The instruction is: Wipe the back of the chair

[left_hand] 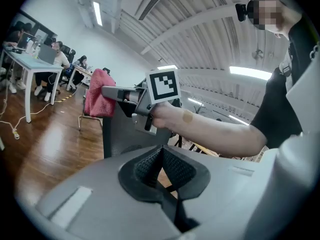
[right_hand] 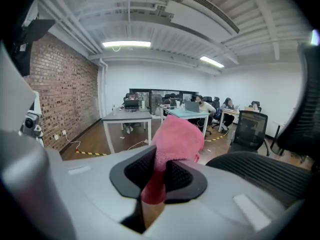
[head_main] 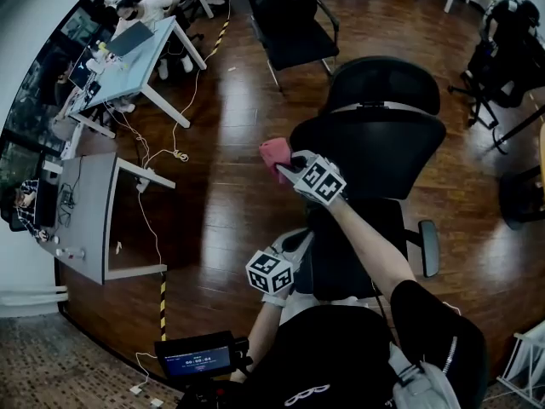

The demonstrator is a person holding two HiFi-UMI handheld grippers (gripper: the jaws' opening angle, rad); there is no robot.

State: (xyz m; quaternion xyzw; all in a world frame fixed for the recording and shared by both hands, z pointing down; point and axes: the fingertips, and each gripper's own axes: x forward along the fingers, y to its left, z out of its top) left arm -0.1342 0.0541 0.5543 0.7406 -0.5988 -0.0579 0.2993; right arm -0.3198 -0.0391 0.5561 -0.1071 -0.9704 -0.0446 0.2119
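Jaws of right gripper [right_hand: 161, 160] clenched on pink cloth [right_hand: 178, 134]; left gripper's [left_hand: 161, 155] jaws together, empty.

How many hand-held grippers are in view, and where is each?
2. The right hand-held gripper is shut on the pink cloth beside the chair back; the left hand-held gripper, shut and empty, is lower, nearer the person. None looks hidden.

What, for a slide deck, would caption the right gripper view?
Right gripper, tongs shut on a pink cloth, beside the black mesh chair; office desks behind.
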